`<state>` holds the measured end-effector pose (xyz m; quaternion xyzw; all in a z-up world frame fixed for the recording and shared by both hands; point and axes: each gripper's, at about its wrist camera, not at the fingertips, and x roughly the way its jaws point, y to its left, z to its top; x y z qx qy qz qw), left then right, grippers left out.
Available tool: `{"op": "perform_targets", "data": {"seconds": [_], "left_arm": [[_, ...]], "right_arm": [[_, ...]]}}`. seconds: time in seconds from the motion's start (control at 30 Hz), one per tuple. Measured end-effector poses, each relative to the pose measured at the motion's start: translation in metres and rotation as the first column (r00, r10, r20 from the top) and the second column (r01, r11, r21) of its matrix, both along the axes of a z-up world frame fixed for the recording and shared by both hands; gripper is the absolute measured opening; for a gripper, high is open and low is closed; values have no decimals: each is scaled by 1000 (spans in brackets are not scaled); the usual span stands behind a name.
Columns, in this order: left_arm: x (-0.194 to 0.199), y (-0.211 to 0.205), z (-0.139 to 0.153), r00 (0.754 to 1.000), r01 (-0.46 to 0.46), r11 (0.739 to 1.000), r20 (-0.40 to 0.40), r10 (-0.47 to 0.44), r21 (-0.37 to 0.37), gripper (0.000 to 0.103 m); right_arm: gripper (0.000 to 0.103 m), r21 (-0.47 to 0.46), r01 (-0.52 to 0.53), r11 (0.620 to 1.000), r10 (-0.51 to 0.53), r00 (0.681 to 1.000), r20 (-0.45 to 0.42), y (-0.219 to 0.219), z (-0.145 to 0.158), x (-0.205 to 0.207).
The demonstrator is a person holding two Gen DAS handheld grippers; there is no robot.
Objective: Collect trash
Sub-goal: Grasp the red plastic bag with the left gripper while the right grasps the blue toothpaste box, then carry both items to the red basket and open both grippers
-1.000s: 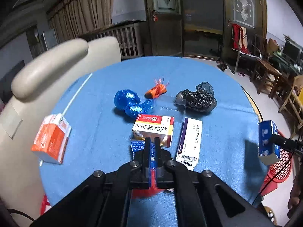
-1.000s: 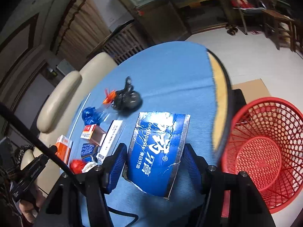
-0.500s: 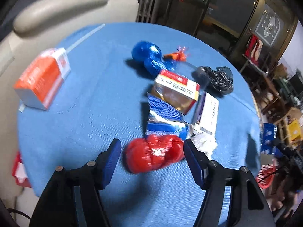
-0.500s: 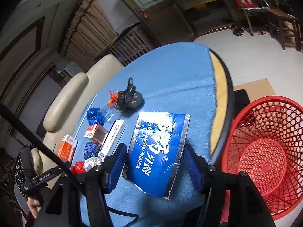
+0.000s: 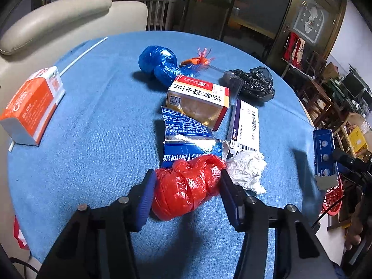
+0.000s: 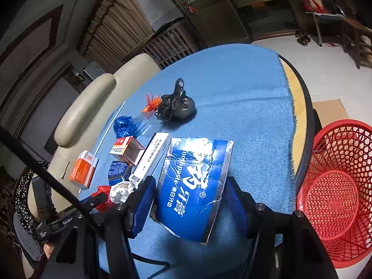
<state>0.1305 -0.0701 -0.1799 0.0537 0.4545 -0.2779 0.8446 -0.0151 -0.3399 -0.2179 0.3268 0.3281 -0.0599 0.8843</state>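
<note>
My left gripper point(image 5: 187, 187) is open with its two fingers on either side of a crumpled red plastic bag point(image 5: 186, 187) on the blue tablecloth; the fingers stand close to the bag. My right gripper point(image 6: 190, 197) is shut on a flattened blue toothpaste box point(image 6: 194, 186) and holds it above the table near its right edge. The red mesh basket point(image 6: 334, 190) stands on the floor to the right of the table. The toothpaste box also shows in the left wrist view point(image 5: 324, 155).
On the table lie a white tissue wad point(image 5: 247, 171), a torn blue box point(image 5: 186, 137), a gold and red medicine box point(image 5: 197, 101), a white and purple box point(image 5: 246, 125), a blue bag point(image 5: 160, 64), a black bag point(image 5: 251, 83), an orange box point(image 5: 32, 107). A beige chair point(image 5: 58, 23) stands behind.
My left gripper has opened from shut, dropped toward the table and closed in around the red bag. My right gripper keeps the toothpaste box, almost still.
</note>
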Motion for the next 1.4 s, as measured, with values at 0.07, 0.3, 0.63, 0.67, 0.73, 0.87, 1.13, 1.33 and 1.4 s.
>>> {"op": "perform_targets", "data": {"seconds": [0.07, 0.3, 0.63, 0.67, 0.73, 0.87, 1.13, 1.33, 1.4], "left_arm": [[-2, 3, 3, 1000, -5, 1000, 10, 5, 1, 53], [-9, 12, 36, 996, -32, 999, 87, 35, -34, 53], [-66, -103, 88, 932, 324, 945, 186, -312, -38, 53], [-72, -118, 87, 921, 359, 933, 178, -347, -38, 53], [-86, -154, 84, 888, 445, 895, 151, -435, -42, 53], [-110, -220, 72, 819, 565, 825, 117, -561, 0, 54], [-151, -317, 29, 719, 693, 716, -6, -695, 85, 57], [-163, -344, 16, 706, 707, 700, -52, -706, 100, 60], [-166, -340, 16, 708, 705, 701, -45, -705, 106, 61]], "right_arm": [[64, -7, -1, 1000, 2, 1000, 5, 1, 2, -2], [64, -6, 32, 999, -32, 998, 51, -11, 10, -15], [65, 20, 175, 984, -176, 983, 61, -62, 8, -59], [65, 19, 199, 980, -200, 978, 60, -70, 7, -69], [66, 20, 251, 968, -252, 966, 56, -87, 4, -89], [67, 35, 347, 937, -348, 937, 34, -116, -6, -132], [70, 130, 480, 868, -481, 876, -22, -160, -38, -206], [74, 186, 499, 846, -504, 863, -23, -174, -46, -233], [74, 178, 502, 846, -508, 861, -17, -176, -45, -235]]}}
